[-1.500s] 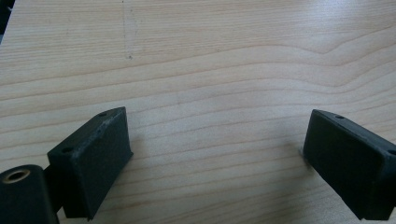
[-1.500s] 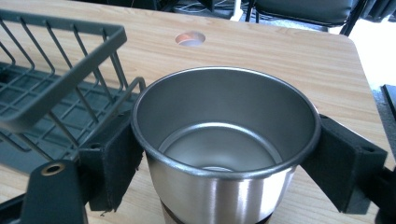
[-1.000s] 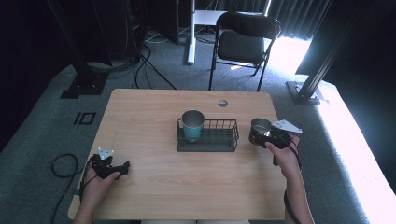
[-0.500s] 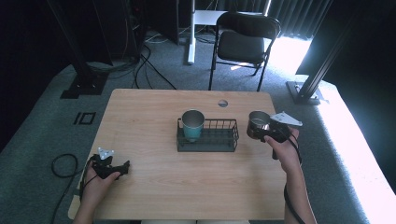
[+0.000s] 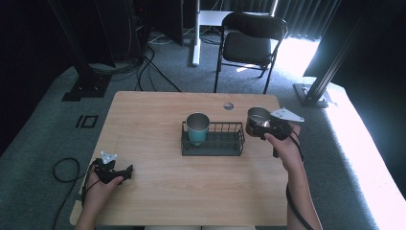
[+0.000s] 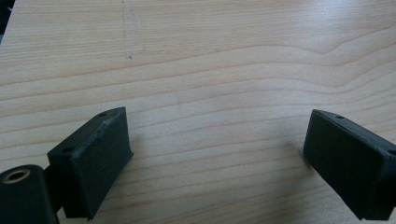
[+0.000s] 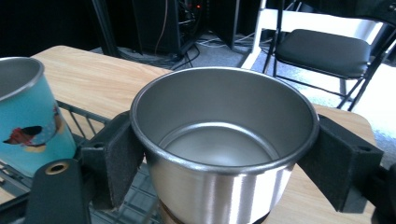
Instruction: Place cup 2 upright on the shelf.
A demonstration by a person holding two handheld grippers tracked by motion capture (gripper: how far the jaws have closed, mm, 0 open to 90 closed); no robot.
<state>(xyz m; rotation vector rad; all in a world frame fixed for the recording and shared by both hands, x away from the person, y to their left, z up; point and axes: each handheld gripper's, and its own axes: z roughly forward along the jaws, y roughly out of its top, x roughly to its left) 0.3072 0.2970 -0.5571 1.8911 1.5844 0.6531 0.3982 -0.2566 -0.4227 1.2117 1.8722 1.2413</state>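
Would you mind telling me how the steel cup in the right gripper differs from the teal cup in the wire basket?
The steel cup is bare metal outside; the teal cup is teal with a printed figure. The steel cup is clamped in the right gripper; the teal cup stands in the wire basket. Both are upright, with steel interiors.

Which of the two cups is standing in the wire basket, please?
The teal cup, standing upright at the left end of the basket. The plain steel cup is clamped in the right gripper, beside the basket's right end.
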